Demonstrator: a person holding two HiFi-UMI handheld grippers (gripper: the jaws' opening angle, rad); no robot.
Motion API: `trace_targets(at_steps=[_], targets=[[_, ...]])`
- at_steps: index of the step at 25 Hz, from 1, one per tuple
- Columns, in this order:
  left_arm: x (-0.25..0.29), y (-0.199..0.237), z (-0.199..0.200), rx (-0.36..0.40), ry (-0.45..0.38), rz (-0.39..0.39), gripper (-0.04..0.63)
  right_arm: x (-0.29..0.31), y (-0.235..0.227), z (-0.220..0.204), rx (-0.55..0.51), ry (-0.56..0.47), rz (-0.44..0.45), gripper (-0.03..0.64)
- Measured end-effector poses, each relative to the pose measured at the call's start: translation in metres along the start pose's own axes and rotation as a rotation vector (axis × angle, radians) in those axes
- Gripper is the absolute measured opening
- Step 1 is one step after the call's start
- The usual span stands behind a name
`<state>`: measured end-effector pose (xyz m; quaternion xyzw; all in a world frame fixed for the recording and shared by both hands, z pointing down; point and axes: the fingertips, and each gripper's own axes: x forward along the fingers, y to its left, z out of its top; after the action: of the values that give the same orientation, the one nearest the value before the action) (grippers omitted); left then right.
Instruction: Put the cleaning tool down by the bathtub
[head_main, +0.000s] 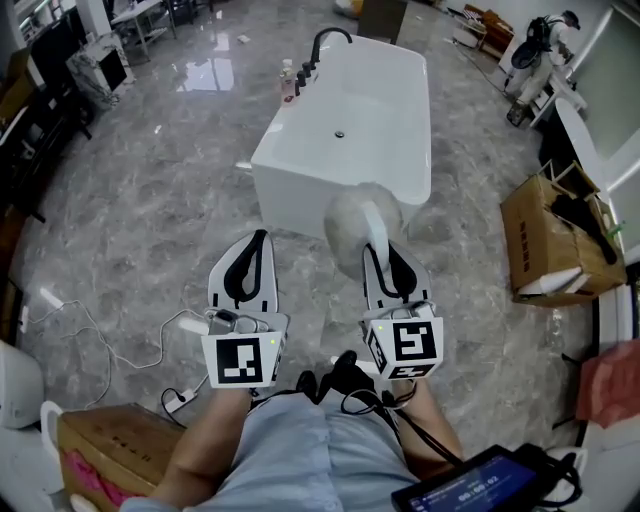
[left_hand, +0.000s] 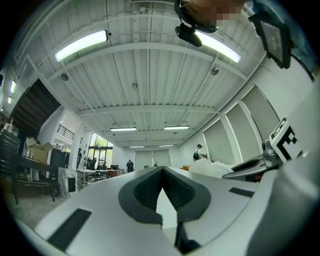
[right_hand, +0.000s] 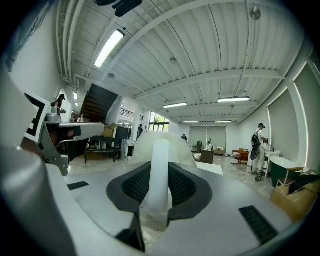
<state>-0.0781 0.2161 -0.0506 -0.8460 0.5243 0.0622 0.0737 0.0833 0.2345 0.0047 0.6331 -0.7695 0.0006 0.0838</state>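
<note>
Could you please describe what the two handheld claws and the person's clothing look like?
Both the left claw and right claw are white plastic shells with dark ribbed pads. Each carries a cube with black-and-white square markers. Black cables trail behind them. The person wears pale blue clothing.
</note>
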Motion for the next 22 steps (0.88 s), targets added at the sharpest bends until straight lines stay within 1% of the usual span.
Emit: trace_targets(at_steps=[4, 7, 9, 13, 17, 22], targets=[[0.007, 0.002, -0.013, -0.009, 0.014, -0.012, 0.015, 0.010, -0.005, -0.004, -0.004, 0.003, -0.016, 0.104], [0.015, 0.002, -0.027, 0.024, 0.035, -0.030, 0.014, 0.018, -0.014, -0.010, -0.011, 0.014, -0.026, 0.104], [0.025, -0.003, -0.032, 0.031, 0.046, -0.039, 0.014, 0.023, -0.024, -0.013, -0.007, 0.022, -0.034, 0.104], [0.070, -0.016, -0.048, 0.009, 0.060, -0.040, 0.015, 0.054, -0.060, -0.028, 0.010, 0.040, -0.032, 0.104], [0.115, -0.024, -0.069, 0.034, 0.095, -0.046, 0.014, 0.090, -0.092, -0.041, 0.034, 0.056, -0.016, 0.104], [0.180, -0.039, -0.088, 0.073, 0.135, -0.041, 0.014, 0.138, -0.137, -0.050, 0.061, 0.062, 0.024, 0.103]])
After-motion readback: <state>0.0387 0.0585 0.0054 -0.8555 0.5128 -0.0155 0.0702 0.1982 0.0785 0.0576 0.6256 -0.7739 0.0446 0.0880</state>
